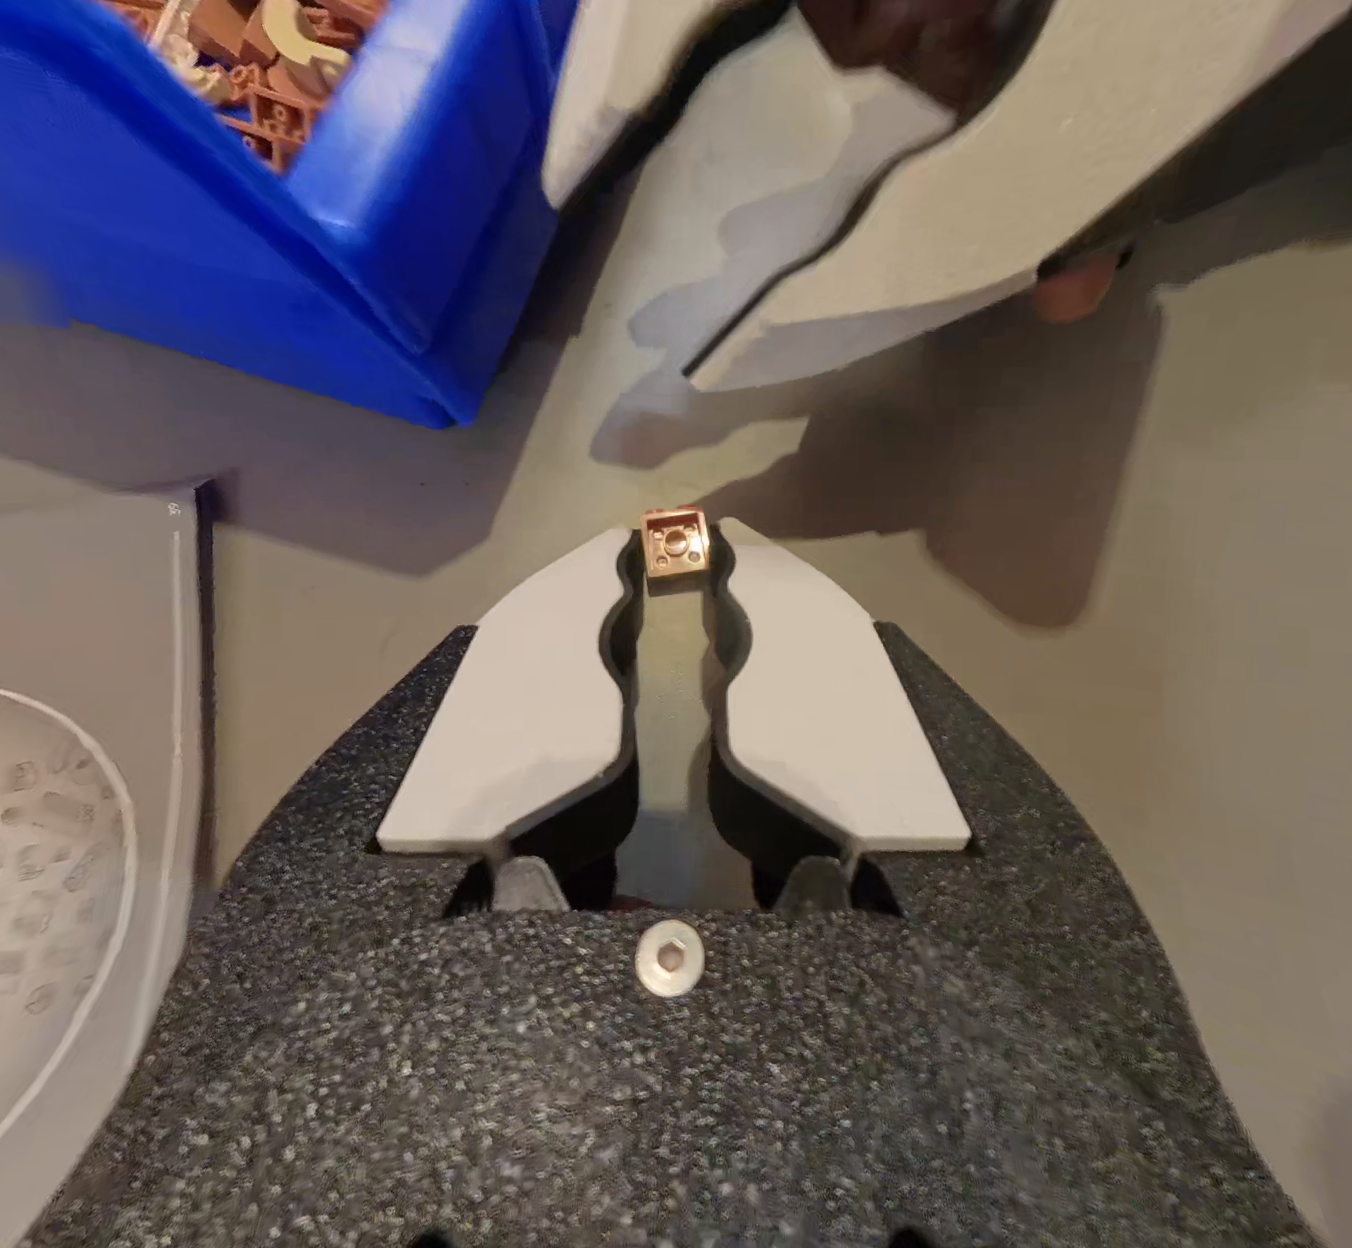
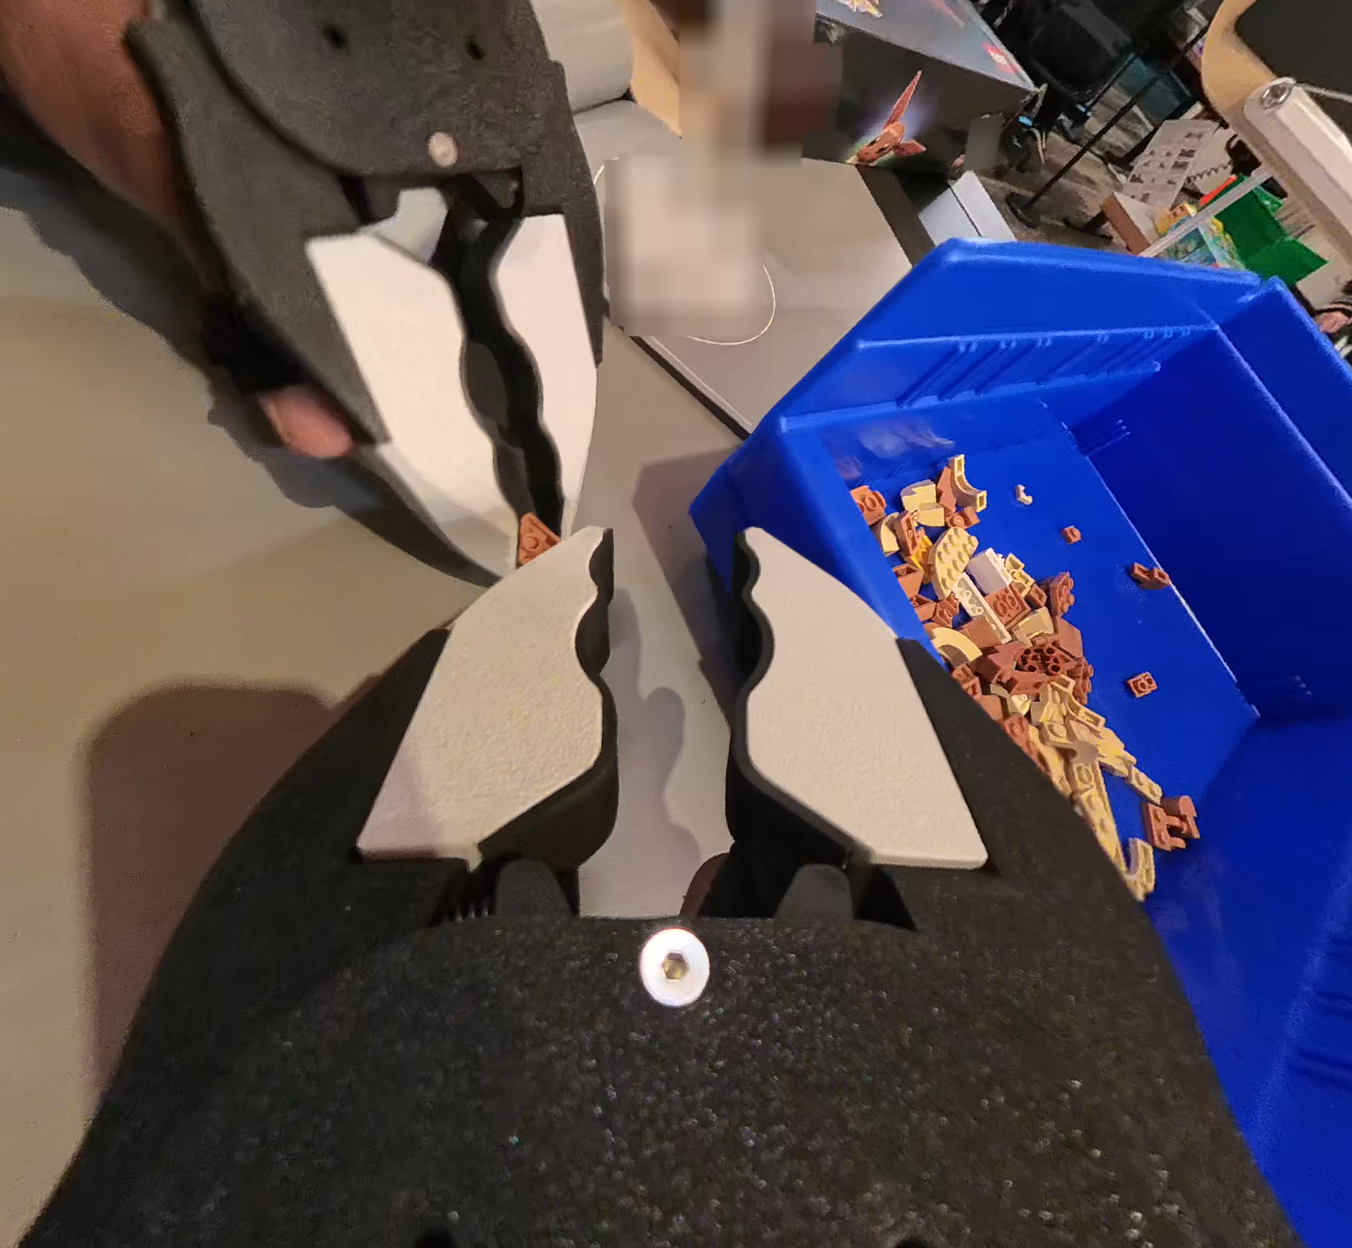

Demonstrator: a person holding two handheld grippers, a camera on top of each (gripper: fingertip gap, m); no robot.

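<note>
My left gripper [image 1: 674, 540] is shut on a small brown brick [image 1: 674, 547] at its fingertips, hollow underside toward the camera, just above the beige table [image 1: 1097, 701]. The right wrist view shows the same brick [image 2: 538, 540] pinched at the left gripper's tips [image 2: 541, 518]. My right gripper [image 2: 677, 547] is open with nothing between its fingers, right beside the left gripper's tips. It also shows in the left wrist view [image 1: 636, 276], jaws apart, above and ahead of the brick.
A blue bin [image 2: 1170, 371] holding several brown and tan bricks [image 2: 1009, 635] stands to the right of my right gripper; it shows at top left in the left wrist view [image 1: 256, 225]. A grey board with a white circle [image 1: 73, 847] lies at the left. A person's hand [image 2: 66, 42] holds the left gripper. The gap from one gripper's tips to the other's is roughly 6 cm.
</note>
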